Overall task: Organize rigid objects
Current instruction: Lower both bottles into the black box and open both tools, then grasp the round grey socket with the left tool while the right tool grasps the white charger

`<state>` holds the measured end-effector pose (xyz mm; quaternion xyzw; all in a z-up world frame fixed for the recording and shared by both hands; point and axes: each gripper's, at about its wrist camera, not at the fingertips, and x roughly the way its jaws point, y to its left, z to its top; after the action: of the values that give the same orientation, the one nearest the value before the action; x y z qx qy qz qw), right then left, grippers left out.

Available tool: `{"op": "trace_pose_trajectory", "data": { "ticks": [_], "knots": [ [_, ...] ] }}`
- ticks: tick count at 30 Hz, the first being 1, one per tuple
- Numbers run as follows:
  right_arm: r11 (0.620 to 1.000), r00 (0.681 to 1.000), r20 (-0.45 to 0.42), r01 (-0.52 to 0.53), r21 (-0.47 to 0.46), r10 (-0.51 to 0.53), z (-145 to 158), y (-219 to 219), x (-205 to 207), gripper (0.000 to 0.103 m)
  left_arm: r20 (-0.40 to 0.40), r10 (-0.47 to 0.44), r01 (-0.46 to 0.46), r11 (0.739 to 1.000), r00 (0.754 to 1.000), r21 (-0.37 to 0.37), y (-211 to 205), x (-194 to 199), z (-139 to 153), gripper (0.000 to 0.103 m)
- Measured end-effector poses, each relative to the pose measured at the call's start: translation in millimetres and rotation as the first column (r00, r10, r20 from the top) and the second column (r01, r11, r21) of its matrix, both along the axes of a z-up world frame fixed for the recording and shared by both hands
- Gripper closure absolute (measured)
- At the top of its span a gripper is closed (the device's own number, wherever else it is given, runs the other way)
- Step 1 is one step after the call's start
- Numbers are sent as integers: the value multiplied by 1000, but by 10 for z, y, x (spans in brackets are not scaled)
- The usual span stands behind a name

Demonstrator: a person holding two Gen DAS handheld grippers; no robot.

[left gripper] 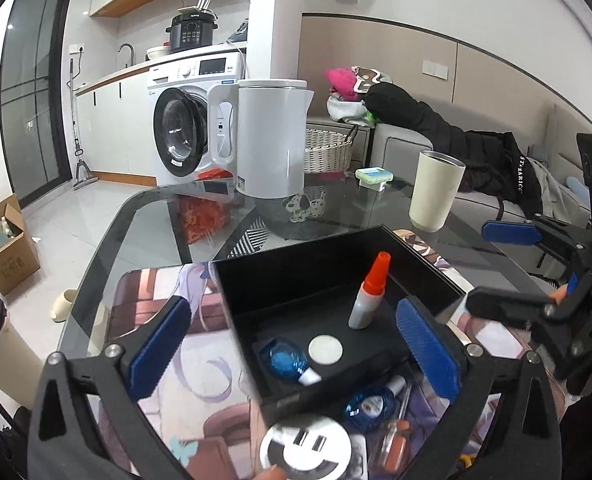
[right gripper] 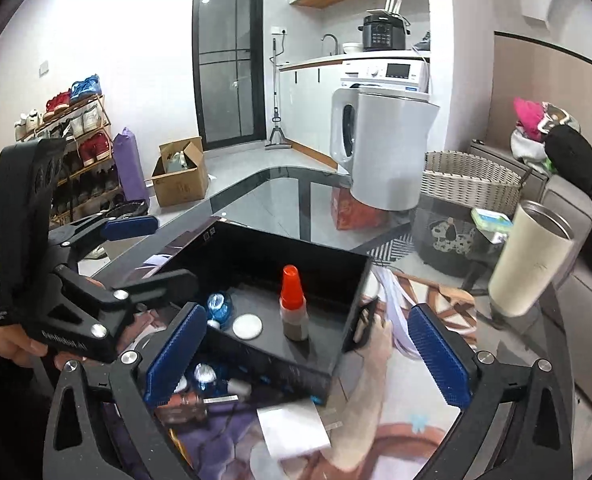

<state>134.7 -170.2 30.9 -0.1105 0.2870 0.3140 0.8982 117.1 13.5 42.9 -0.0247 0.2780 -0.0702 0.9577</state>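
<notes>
Both the left tongs (left gripper: 292,344) and the right tongs (right gripper: 308,354) gape empty over the black box (left gripper: 336,280), where a red-capped bottle (left gripper: 370,292) stands sorted, loose items lying just below them.

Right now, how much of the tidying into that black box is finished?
Partly done. The black box already holds an orange-capped bottle, a blue bottle and a white disc. Nothing is in hand: the left gripper and right gripper are open and empty. Another blue bottle and an orange-tinted bottle wait outside.
</notes>
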Motion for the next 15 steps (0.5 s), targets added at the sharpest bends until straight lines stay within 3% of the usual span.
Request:
{"op": "trace_pose_trajectory", "data": {
  "ticks": [8, 15],
  "knots": [
    [999, 999, -48, 22, -44, -24, -127, -203, -114, 0, -52, 15, -13, 999, 999, 43, 79, -146, -163, 0],
    [990, 993, -112, 11, -143, -27, -450, -190, -67, 0, -118, -14, 21, 998, 993, 61, 91, -227, -296, 0]
  ]
}}
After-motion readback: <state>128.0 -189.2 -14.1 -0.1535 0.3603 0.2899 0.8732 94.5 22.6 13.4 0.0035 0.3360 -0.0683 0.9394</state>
